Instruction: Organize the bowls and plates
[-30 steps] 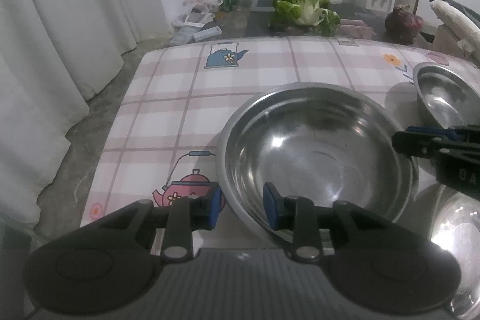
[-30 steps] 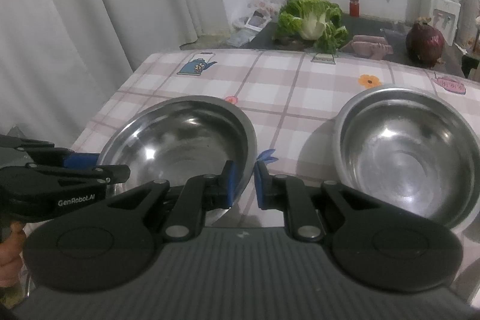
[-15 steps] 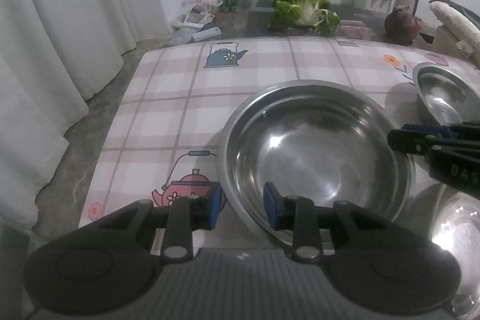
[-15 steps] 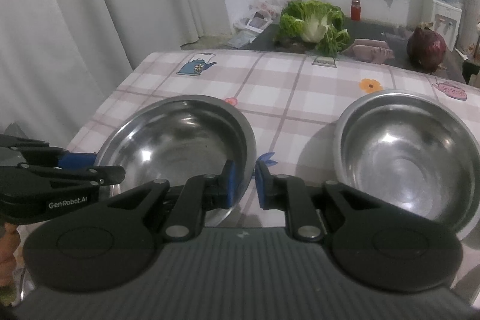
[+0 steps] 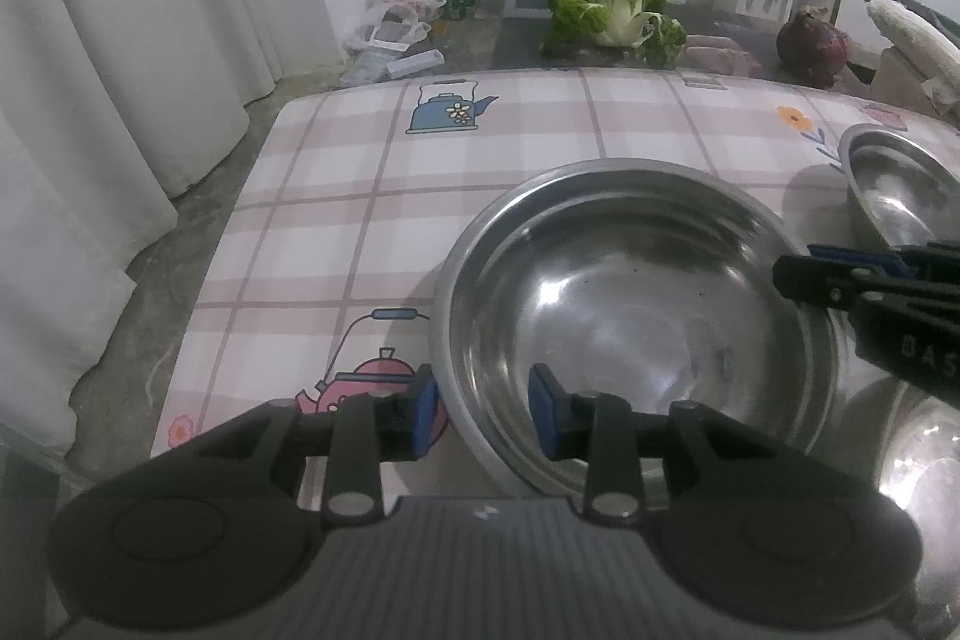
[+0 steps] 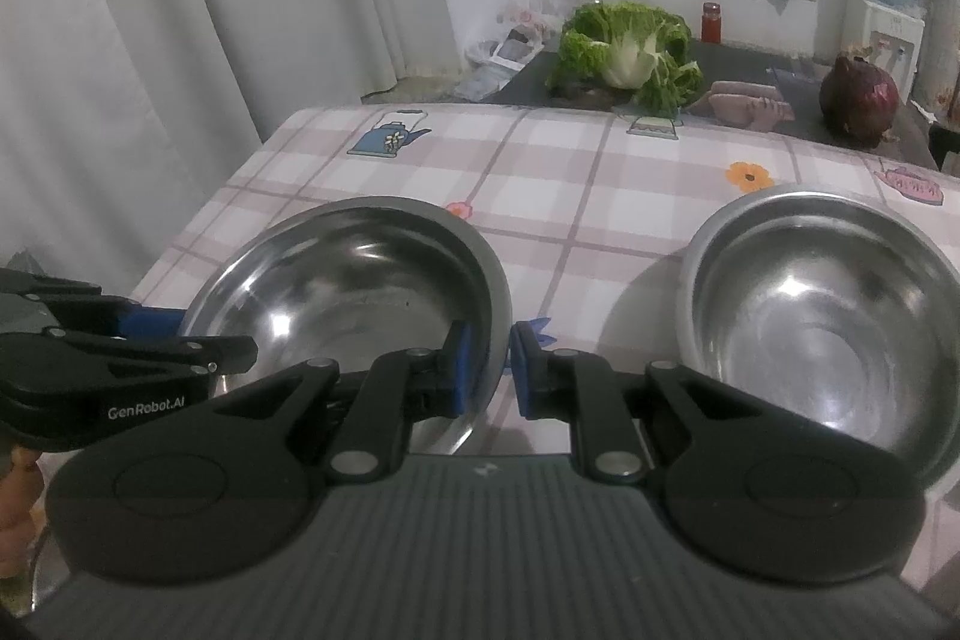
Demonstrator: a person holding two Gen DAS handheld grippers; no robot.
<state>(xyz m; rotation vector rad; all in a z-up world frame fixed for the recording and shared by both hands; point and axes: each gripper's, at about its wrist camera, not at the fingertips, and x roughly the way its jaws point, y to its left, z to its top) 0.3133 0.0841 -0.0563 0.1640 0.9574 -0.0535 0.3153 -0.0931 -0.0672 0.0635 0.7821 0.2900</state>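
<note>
A large steel bowl (image 5: 636, 316) sits near the front of the checked table (image 5: 372, 244). My left gripper (image 5: 483, 415) straddles its near-left rim, one blue pad outside and one inside, shut on it. On the opposite side my right gripper (image 6: 489, 370) is shut on the thin right rim of the same large bowl (image 6: 360, 280). Each gripper also shows in the other's view, the right gripper (image 5: 798, 265) at the far rim and the left gripper (image 6: 204, 334) at the left rim. A second steel bowl (image 6: 828, 316) rests to the right, apart from both grippers.
Part of another shiny bowl (image 5: 924, 466) shows at the lower right, below the right gripper. Beyond the table's far edge lie a green cabbage (image 6: 624, 46) and a dark red vegetable (image 6: 861, 100). White curtains (image 5: 120, 70) hang at the left, past the table's left edge.
Both grippers stay on the large bowl's rim. The views have only drifted slightly; the second bowl sits a touch further right in the right wrist view.
</note>
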